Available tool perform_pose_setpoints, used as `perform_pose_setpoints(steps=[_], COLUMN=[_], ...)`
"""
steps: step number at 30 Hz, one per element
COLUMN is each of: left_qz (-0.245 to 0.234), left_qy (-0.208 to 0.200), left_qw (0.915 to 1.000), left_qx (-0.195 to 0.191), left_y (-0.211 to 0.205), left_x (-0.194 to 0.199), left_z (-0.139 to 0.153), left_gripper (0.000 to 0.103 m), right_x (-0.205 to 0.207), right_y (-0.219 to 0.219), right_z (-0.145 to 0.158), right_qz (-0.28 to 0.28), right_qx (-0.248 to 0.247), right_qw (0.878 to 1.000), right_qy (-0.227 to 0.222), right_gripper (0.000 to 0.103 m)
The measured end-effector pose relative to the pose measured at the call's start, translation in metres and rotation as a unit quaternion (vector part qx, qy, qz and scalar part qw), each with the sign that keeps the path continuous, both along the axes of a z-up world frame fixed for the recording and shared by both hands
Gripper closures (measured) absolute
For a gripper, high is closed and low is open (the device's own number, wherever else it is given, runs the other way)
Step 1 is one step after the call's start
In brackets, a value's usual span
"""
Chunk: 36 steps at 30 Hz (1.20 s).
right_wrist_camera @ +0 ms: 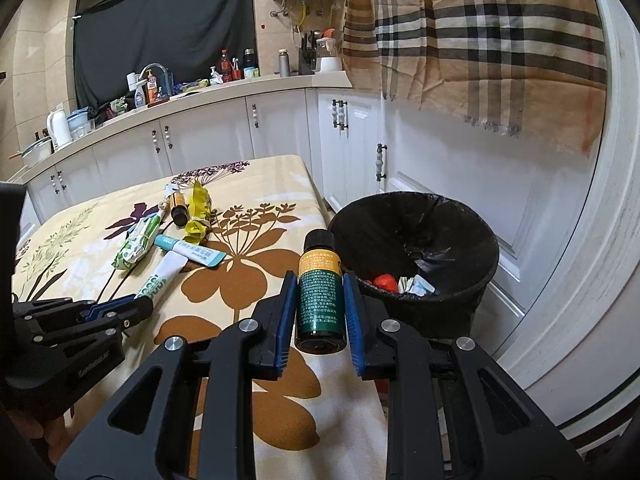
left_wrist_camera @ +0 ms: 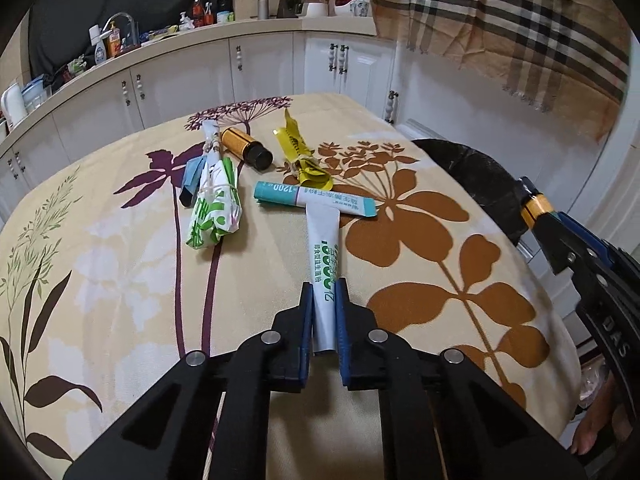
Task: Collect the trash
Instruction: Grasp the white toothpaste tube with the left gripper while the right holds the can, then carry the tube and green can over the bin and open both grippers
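My left gripper [left_wrist_camera: 324, 286] is shut on a white sachet [left_wrist_camera: 325, 252] with green print, its far end lying on the table. My right gripper [right_wrist_camera: 319, 276] is shut on a brown bottle [right_wrist_camera: 319, 292] with a yellow and green label, held over the table's right edge beside the black-lined trash bin [right_wrist_camera: 414, 256]. On the floral tablecloth [left_wrist_camera: 120, 264] lie a teal-and-white sachet [left_wrist_camera: 316, 199], a second brown bottle [left_wrist_camera: 245, 147], a yellow wrapper [left_wrist_camera: 302, 156] and a green-and-white packet [left_wrist_camera: 216, 208].
The bin holds some trash, including a red piece [right_wrist_camera: 385, 281]. White kitchen cabinets [right_wrist_camera: 208, 136] and a cluttered counter stand behind the table. A plaid cloth [right_wrist_camera: 480, 40] hangs at the right. The right gripper shows at the right edge of the left wrist view [left_wrist_camera: 568, 240].
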<state>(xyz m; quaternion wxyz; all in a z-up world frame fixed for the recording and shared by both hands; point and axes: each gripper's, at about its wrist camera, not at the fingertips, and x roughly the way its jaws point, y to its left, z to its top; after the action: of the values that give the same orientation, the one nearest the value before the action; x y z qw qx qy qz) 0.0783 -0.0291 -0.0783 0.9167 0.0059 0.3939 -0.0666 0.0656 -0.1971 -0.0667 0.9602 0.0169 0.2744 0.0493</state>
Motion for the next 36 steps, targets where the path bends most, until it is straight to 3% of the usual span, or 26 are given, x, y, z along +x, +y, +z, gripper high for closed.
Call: perform_pose_setpoints(steps=[10, 24, 36], left_qz=[-0.025, -0.078, -0.107], left_qy=[-0.046, -0.111, -0.099], left_qw=[0.9984, 0.9905, 0.9893], left_qx=[-0.02, -0.018, -0.003], left_y=[-0.008, -0.072, -0.127], left_x=[0.002, 0.077, 0.147], left_z=[0.032, 0.058, 0.043], left_gripper=[0.092, 0.092, 0.092], right_x=[0.01, 0.072, 0.133], right_y=[-0.007, -0.054, -0.093], right_z=[0.014, 0.04, 0.026], right_qz=[-0.02, -0.102, -0.141], right_qx=[-0.011, -0.049, -0.046], right_qw=[1.0, 0.992, 0.988], right_qy=[-0.015, -0.057, -0.046], right_gripper=[0.08, 0.08, 0.08])
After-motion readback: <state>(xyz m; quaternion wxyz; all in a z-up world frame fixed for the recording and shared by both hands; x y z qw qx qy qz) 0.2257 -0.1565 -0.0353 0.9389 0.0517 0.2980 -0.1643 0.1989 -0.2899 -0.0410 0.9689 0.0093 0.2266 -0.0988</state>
